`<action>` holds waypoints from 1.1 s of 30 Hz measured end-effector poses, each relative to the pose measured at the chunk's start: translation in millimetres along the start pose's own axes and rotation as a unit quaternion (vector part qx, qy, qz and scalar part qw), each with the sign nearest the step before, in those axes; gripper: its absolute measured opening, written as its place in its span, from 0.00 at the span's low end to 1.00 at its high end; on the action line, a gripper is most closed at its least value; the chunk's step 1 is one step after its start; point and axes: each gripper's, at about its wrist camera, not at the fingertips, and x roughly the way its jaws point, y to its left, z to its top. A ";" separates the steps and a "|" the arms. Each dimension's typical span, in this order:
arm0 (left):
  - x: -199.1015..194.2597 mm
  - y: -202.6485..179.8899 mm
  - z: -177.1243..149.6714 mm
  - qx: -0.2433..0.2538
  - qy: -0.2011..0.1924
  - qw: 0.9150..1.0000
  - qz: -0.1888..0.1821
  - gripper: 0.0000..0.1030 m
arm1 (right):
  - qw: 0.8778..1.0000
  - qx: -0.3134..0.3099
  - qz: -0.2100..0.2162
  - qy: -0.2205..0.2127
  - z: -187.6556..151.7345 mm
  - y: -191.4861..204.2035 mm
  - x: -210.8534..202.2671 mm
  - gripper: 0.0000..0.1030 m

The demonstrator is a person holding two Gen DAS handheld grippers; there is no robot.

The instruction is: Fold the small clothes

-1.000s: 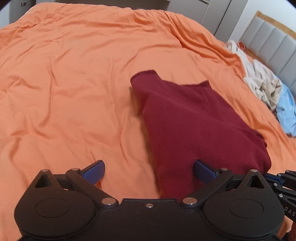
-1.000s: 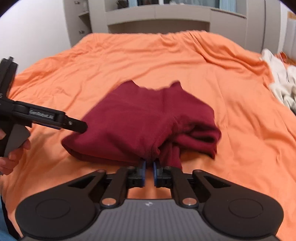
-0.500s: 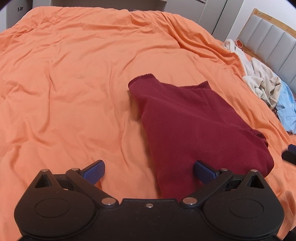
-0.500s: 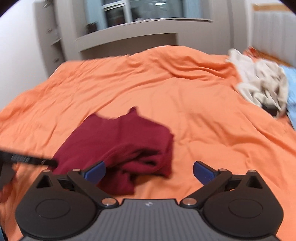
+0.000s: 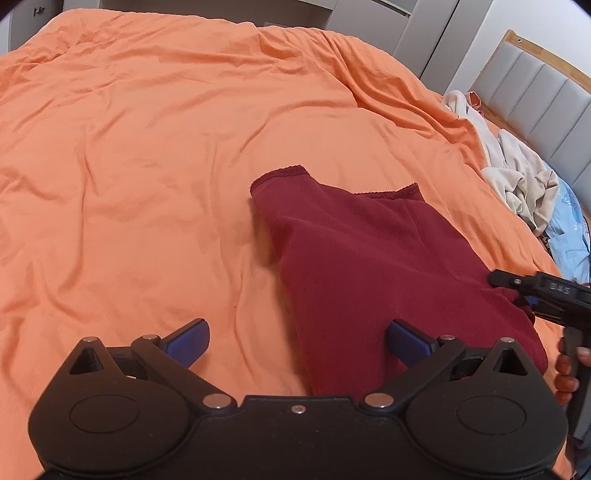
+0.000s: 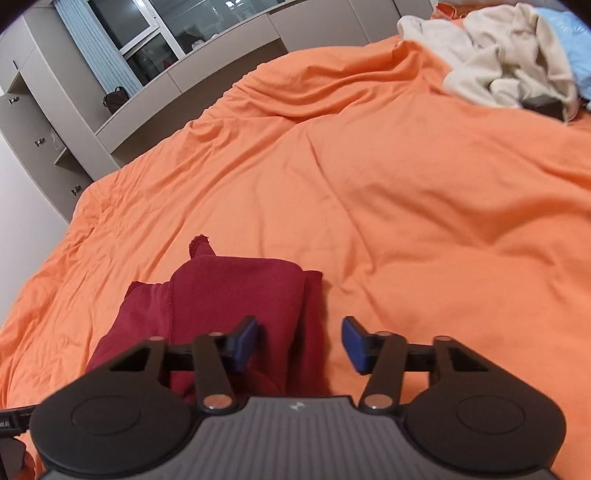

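A dark red knit garment (image 5: 388,266), folded with scalloped hems, lies on the wrinkled orange bedsheet (image 5: 147,166). The left gripper (image 5: 297,338) is spread wide, the cloth's near corner before its right finger. The right gripper (image 6: 299,341), its fingers just narrowing, stands released over the garment's edge, unpinched.

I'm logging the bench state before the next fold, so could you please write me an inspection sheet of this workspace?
Surface: orange bedcover, wrinkled.
Job's things: dark red garment, partly folded, lying flat.
Clutter: heap of cream and light blue clothes by the headboard.
Grippers: left gripper open, over the garment's near edge; right gripper jaws have just been closing, garment's edge between the pads, not pinched.
Cables: nothing seen.
Surroundings: grey cabinets, window.
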 end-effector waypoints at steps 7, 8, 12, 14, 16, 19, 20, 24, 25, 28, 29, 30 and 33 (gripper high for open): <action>6.5 1.2 5.5 -0.007 -0.012 1.000 -0.007 1.00 | 0.995 -0.088 0.019 -0.040 -5.9 36.3 -5.1 0.09; 8.8 1.7 6.1 -0.011 -0.010 1.000 -0.007 1.00 | 0.994 -0.104 0.003 -0.037 -7.8 41.6 -5.5 0.09; 15.5 0.9 6.2 -0.016 -0.003 1.000 -0.009 1.00 | 0.995 -0.096 -0.036 -0.016 -12.8 34.0 1.6 0.12; 15.8 0.4 7.2 -0.008 -0.006 1.000 -0.007 1.00 | 0.997 -0.070 -0.032 -0.016 -13.8 24.8 0.9 0.25; 16.4 -0.1 10.3 -0.003 -0.010 1.000 -0.003 1.00 | 0.998 -0.054 -0.029 -0.021 -14.1 18.7 -2.5 0.50; 20.4 -1.8 17.2 -0.003 -0.009 1.000 0.001 1.00 | 0.999 -0.026 -0.004 -0.029 -14.6 10.7 -6.1 0.86; 22.4 -2.5 18.8 -0.002 -0.007 1.000 0.000 1.00 | 0.999 -0.018 0.001 -0.030 -13.8 7.9 -6.2 0.94; 34.1 -6.0 23.0 0.012 0.006 1.000 -0.006 1.00 | 1.000 0.014 0.014 -0.024 -14.1 0.3 0.6 0.98; 37.3 -6.0 23.0 0.013 0.011 1.000 -0.009 1.00 | 1.000 0.020 0.015 -0.019 -15.2 -1.4 3.3 0.98; 46.9 -4.7 21.2 0.013 0.022 1.000 -0.016 1.00 | 0.999 0.031 0.002 -0.006 -19.8 -3.4 11.6 0.98; 49.3 -3.2 20.6 0.010 0.023 0.999 -0.020 1.00 | 0.999 0.033 -0.002 -0.003 -21.9 -3.0 14.1 0.98; 51.7 -1.6 20.3 0.008 0.024 0.999 -0.024 1.00 | 0.999 0.035 -0.006 0.000 -23.1 -2.7 16.6 0.98; 59.5 4.9 19.6 -0.004 0.031 0.999 -0.039 1.00 | 0.999 0.031 -0.016 0.004 -26.6 -0.2 21.2 0.98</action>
